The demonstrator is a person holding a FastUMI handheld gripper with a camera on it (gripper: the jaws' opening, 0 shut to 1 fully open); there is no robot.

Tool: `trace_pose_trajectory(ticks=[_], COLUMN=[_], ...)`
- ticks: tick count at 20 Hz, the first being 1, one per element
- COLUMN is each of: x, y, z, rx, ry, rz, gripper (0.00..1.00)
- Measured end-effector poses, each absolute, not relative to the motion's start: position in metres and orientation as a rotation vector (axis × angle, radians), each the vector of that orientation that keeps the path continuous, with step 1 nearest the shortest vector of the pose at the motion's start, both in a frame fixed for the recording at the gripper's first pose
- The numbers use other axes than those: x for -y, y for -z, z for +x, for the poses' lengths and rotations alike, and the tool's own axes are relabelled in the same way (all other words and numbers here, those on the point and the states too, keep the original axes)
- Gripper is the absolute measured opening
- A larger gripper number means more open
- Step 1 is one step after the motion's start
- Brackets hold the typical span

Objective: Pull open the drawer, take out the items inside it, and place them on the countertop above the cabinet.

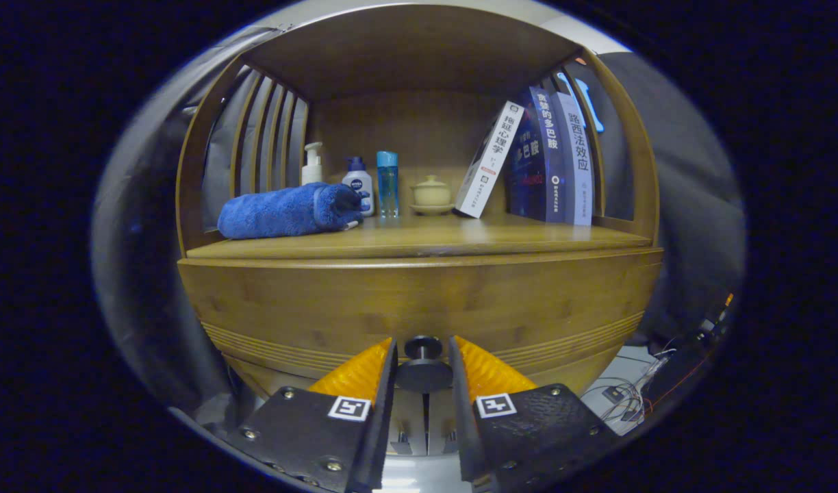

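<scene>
Here the hand-held gripper is set narrowly about the dark round knob of the drawer; the knob sits between the two fingers, one on each side, though whether both actually press on it cannot be told. The wooden drawer front stands directly ahead of the fingers and appears closed, flush beneath the counter of the cabinet. Beyond the fingers and above, to the left, a rolled blue towel lies on the counter. Behind it stand a white pump bottle, a white bottle with a blue cap and a clear blue bottle. Straight beyond is a small lidded ceramic pot on a saucer. To the right, a white book leans against upright dark and pale books.
</scene>
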State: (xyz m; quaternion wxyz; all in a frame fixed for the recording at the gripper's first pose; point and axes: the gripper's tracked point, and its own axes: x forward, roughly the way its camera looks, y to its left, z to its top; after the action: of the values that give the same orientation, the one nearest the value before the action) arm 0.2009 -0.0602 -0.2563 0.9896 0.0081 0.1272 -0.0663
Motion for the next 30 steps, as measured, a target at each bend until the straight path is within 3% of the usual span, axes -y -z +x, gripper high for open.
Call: trace_pose_trajectory(ticks=[1,2,30], x=[0.059,0.060,0.045], y=[0.253,0.256,0.260], z=[0.209,0.202,0.028], rx=[-0.241,-0.256,-0.278], ry=[0.140,0.138,0.126], rz=[0.008,-0.004,0.046], gripper=[0.42,0.34,0.34])
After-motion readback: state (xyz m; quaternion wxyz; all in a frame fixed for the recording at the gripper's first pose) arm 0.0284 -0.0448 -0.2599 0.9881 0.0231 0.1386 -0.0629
